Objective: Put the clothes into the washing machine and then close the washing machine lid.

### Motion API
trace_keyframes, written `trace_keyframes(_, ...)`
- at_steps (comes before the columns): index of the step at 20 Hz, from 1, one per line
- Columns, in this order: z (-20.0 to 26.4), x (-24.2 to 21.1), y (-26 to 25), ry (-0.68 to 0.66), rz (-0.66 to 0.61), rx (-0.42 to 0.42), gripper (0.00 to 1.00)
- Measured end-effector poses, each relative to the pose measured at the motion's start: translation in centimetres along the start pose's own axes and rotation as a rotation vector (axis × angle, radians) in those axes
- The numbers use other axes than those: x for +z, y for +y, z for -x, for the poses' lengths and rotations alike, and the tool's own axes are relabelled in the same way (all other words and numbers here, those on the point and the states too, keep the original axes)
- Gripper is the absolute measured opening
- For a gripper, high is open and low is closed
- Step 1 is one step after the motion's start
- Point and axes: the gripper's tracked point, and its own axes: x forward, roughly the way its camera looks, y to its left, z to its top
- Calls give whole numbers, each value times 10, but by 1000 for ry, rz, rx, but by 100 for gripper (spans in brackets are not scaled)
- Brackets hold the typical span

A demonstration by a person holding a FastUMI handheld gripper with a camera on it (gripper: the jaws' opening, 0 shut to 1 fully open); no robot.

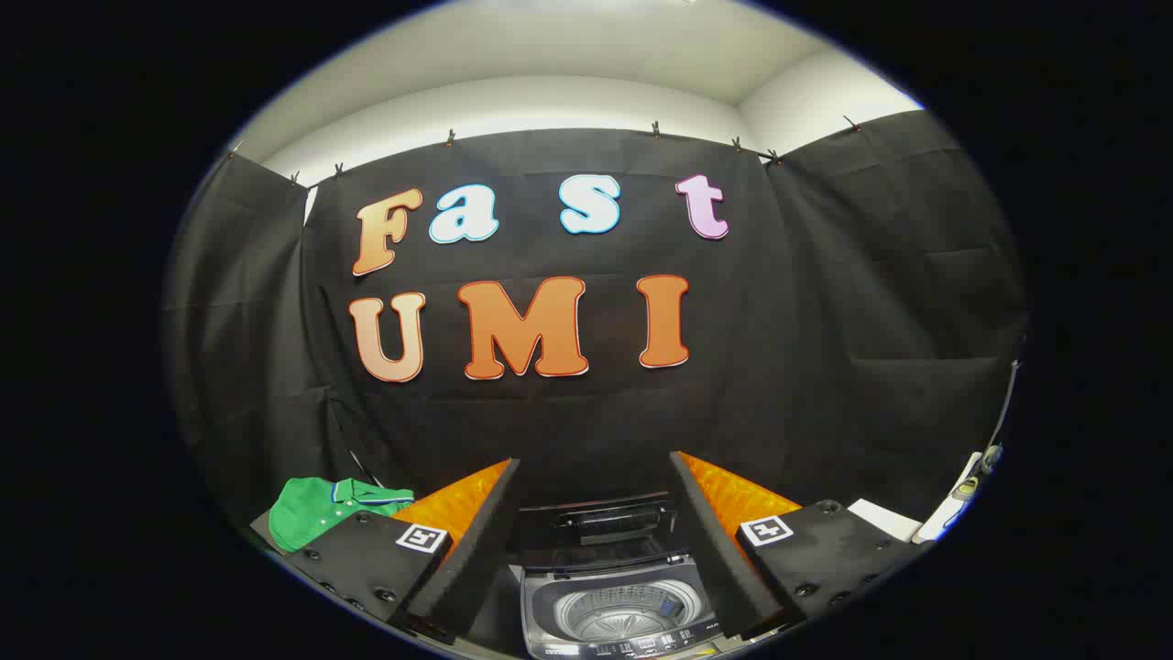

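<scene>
Fingers: the gripper (594, 513) is spread wide open and holds nothing.
Washer: the washing machine (612, 610) sits low between the two fingers, and its round tub (616, 616) looks empty.
Lid: the lid (607, 521) stands up at the back of the washer, so the way in is open.
Clothes: the green shirt (332, 510) lies in a heap to the left, beyond the left finger, apart from the washer.
Good way: I think the gripper should swing left, come down over the thick middle of the shirt, and pinch a good bunch so no part hangs out.
Room: black cloth wall (871, 302) all around, pale ceiling (586, 55) above.
Right side: some white things (884, 518) lie there; I cannot tell what they are.
</scene>
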Motion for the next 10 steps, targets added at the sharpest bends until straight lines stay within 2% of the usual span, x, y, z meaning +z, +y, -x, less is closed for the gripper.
trace_keyframes(10, -6, -7, -5, 18, -17, -4, 100)
